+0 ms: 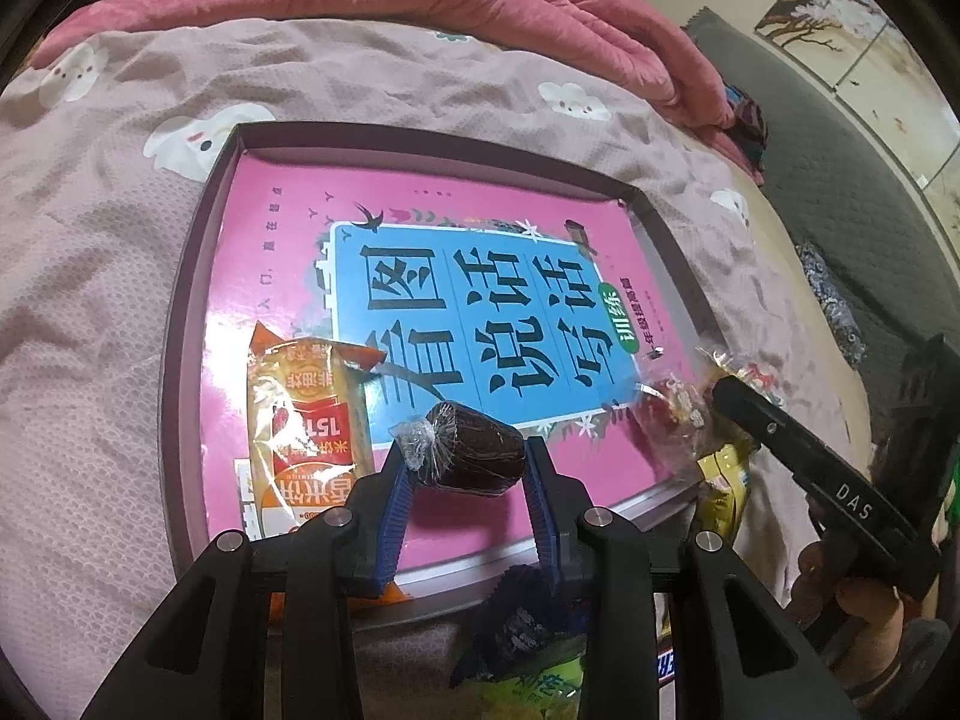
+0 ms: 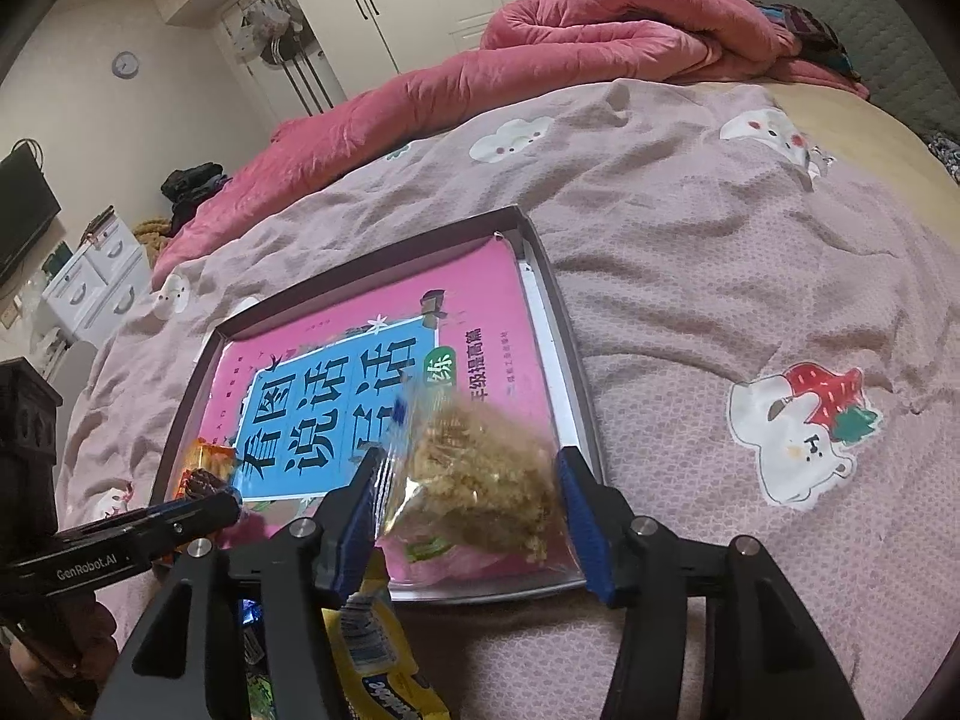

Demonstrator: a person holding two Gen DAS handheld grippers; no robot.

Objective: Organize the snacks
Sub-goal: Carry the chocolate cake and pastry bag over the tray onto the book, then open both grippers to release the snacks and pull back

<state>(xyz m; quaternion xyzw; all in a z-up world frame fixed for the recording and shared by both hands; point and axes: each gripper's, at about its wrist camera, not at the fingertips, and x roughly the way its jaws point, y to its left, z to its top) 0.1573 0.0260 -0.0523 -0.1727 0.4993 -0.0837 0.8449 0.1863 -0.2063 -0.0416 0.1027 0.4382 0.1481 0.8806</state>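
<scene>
On the bed (image 2: 690, 252), a shallow tray (image 1: 180, 324) holds a pink book (image 1: 288, 222) and an orange-and-yellow snack packet (image 1: 306, 420) at its near left corner. Over the tray's near edge, the left hand-held gripper (image 1: 468, 468) is clamped on a dark, plastic-wrapped roll (image 1: 474, 450). Over the near right corner, the right hand-held gripper (image 2: 474, 516) has its jaws apart around a blurred clear bag of golden crispy snack (image 2: 480, 480), neither pad clearly pressing it.
</scene>
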